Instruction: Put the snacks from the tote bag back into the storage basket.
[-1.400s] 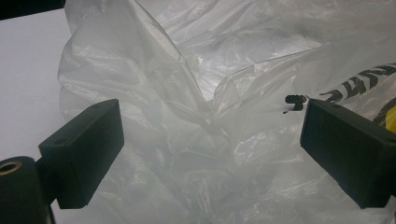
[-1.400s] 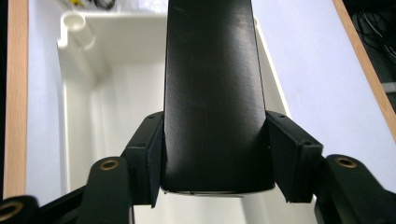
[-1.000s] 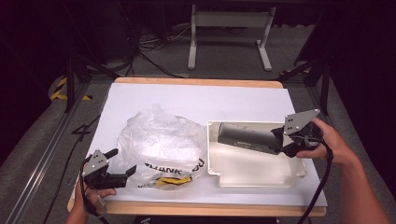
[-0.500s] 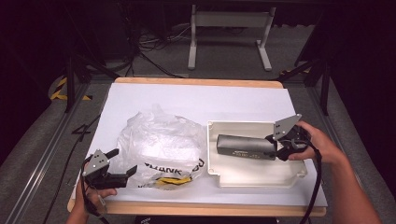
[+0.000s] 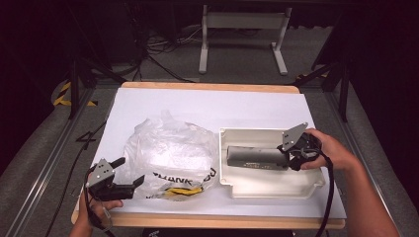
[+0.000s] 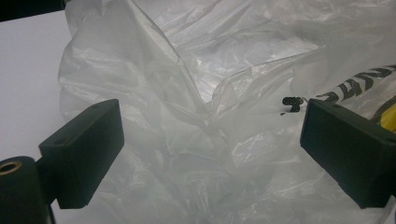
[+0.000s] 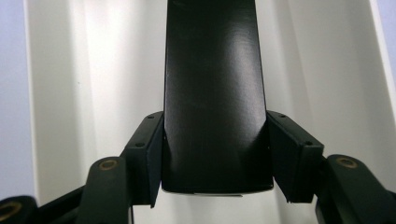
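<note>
A long dark box (image 5: 254, 157) lies lengthwise inside the cream plastic tray (image 5: 237, 185) at the table's right. My right gripper (image 5: 287, 159) is shut on the box's right end. In the right gripper view the dark box (image 7: 214, 93) sits clamped between both jaws over the tray's pale floor (image 7: 102, 84). A crumpled clear plastic bag (image 5: 170, 150) with black print and a yellow patch lies left of the tray. My left gripper (image 5: 129, 174) stands open at the bag's lower left edge. In the left gripper view the bag (image 6: 210, 93) lies between and beyond the wide-apart jaws.
The white table top (image 5: 207, 106) stretches bare behind the bag and tray. Its wooden front edge (image 5: 217, 222) runs just below both hands. Cables and a metal stand base (image 5: 242, 29) lie on the dark floor beyond the table.
My right gripper has carried the dark box down and leftward into the tray, where it now lies low and level. The left gripper has stayed put.
</note>
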Demonstrator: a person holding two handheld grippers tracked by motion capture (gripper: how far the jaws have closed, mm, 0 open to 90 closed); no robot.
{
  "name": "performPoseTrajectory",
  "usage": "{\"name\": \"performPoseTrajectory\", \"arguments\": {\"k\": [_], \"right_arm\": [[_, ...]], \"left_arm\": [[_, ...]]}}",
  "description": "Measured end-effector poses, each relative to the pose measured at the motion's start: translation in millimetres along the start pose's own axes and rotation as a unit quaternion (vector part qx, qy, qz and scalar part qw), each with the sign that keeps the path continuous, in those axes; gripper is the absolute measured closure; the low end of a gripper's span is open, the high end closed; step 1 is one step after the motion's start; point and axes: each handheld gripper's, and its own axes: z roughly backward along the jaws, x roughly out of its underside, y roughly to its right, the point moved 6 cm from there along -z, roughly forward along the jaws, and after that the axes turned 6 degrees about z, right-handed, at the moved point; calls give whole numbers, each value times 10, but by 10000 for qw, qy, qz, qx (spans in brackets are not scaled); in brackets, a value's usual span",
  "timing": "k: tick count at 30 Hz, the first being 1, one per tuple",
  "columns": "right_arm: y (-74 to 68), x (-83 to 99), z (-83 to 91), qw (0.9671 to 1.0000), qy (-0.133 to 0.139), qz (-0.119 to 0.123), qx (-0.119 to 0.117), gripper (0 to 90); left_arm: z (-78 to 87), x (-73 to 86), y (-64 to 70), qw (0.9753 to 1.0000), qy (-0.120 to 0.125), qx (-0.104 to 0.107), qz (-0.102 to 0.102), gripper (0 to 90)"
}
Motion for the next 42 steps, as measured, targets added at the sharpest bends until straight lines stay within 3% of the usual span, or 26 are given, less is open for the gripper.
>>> {"name": "performPoseTrajectory", "arguments": {"k": [5, 8, 19, 27, 34, 42], "right_arm": [[5, 1, -24, 10000, -83, 33, -16, 427], [8, 27, -49, 9995, -298, 23, -82, 425], [55, 82, -145, 9979, -647, 11, -100, 415], [60, 99, -121, 9975, -711, -6, -44, 416], [74, 112, -105, 9976, -685, -86, 89, 403], [68, 114, 13, 9971, -531, -227, 492, 325]], "left_arm": [[-17, 18, -9, 10000, -51, 16, -3, 72], [-13, 12, -5, 10000, -27, 31, 5, 73], [-21, 17, 1, 10000, -53, 21, -3, 73], [-26, 18, -5, 10000, -64, 33, 3, 72], [-16, 14, -5, 10000, -43, 23, 4, 73], [-15, 10, -6, 10000, -42, 20, 14, 73]]}}
